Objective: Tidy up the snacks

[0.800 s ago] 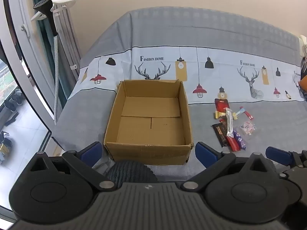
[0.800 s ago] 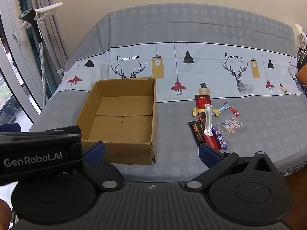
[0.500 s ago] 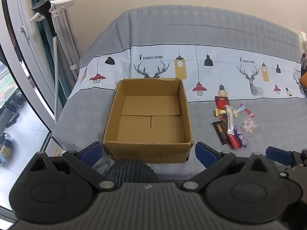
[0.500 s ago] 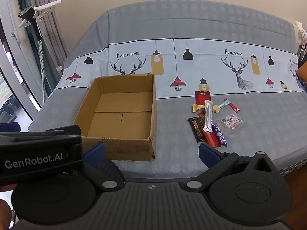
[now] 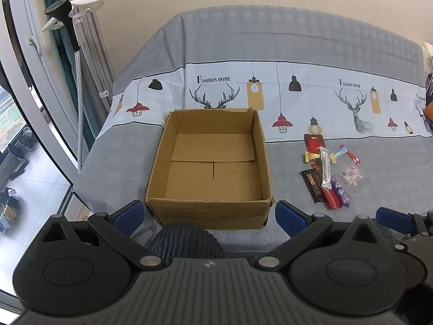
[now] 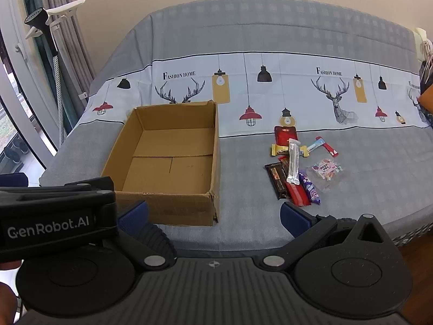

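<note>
An open, empty cardboard box (image 5: 213, 168) (image 6: 167, 159) sits on the bed. To its right lies a pile of snacks (image 5: 328, 173) (image 6: 296, 168): a red packet (image 6: 285, 135), a silver stick (image 6: 293, 161), a brown bar (image 6: 276, 180), a purple bar (image 6: 310, 188) and a clear candy bag (image 6: 326, 169). My left gripper (image 5: 209, 215) is open and empty, just short of the box's near wall. My right gripper (image 6: 213, 215) is open and empty, near the bed's front edge, between box and snacks.
The bed is covered by a grey and white sheet (image 6: 270, 86) printed with deer and lamps. A garment steamer (image 5: 67, 21) and curtains stand at the left by a window. The left gripper's body (image 6: 54, 216) shows at the left of the right wrist view.
Both grippers have drifted slightly closer to the bed; the box and snacks sit a little lower in view. Nothing was picked up.
</note>
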`<state>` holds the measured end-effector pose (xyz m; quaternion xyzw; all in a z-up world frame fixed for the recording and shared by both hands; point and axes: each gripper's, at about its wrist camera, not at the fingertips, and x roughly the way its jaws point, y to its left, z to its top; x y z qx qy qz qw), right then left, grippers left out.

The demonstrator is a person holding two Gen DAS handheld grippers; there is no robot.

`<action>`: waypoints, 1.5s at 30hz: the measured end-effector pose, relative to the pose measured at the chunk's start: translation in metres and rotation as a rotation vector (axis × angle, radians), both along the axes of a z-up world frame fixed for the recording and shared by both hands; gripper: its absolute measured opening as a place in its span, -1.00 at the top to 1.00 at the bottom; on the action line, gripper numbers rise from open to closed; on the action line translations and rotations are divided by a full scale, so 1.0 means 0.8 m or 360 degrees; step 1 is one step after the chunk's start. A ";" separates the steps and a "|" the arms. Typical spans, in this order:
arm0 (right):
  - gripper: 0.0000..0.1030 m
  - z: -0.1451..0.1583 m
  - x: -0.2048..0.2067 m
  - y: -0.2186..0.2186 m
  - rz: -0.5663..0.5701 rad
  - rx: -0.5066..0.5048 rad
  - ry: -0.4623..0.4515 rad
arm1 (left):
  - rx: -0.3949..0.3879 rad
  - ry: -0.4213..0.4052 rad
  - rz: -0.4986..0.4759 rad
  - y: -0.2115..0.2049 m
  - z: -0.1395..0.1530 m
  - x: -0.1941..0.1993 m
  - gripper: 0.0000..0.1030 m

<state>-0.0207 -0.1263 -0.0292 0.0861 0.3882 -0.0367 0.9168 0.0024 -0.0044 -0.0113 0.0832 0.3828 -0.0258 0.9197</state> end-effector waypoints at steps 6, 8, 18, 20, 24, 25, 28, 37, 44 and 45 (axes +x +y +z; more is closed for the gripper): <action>-0.99 -0.001 0.001 0.001 0.0001 0.0002 0.0007 | -0.0005 0.0015 0.0003 0.004 0.002 0.002 -1.00; -0.99 0.000 0.002 0.000 0.0001 0.0007 0.0006 | -0.0004 0.0011 0.0004 0.005 0.003 0.001 -1.00; -0.99 -0.001 0.001 0.001 0.0009 0.0004 -0.0003 | -0.0019 0.0021 0.0006 0.007 0.004 0.001 -1.00; -0.99 0.000 0.001 0.002 0.0011 0.0002 -0.0004 | -0.0020 0.0019 0.0009 0.008 0.004 0.001 -1.00; -0.99 0.000 0.001 0.002 0.0010 0.0002 -0.0002 | -0.0014 0.0016 0.0009 0.005 0.005 0.001 -1.00; -0.99 0.000 0.001 0.002 0.0010 0.0002 -0.0003 | -0.0014 0.0018 0.0010 0.005 0.005 0.001 -1.00; -0.99 0.000 0.000 0.002 0.0009 0.0002 -0.0001 | -0.0014 0.0018 0.0007 0.005 0.004 0.000 -1.00; -0.99 -0.001 -0.001 0.002 0.0012 0.0009 0.0002 | -0.0009 0.0017 0.0005 0.005 0.003 -0.002 -1.00; -0.99 -0.002 0.000 0.002 0.0015 0.0010 0.0008 | -0.0003 0.0021 0.0006 0.005 0.002 -0.001 -1.00; -0.99 -0.002 0.000 0.003 0.0015 0.0011 0.0009 | -0.0002 0.0022 0.0007 0.006 0.002 -0.002 -1.00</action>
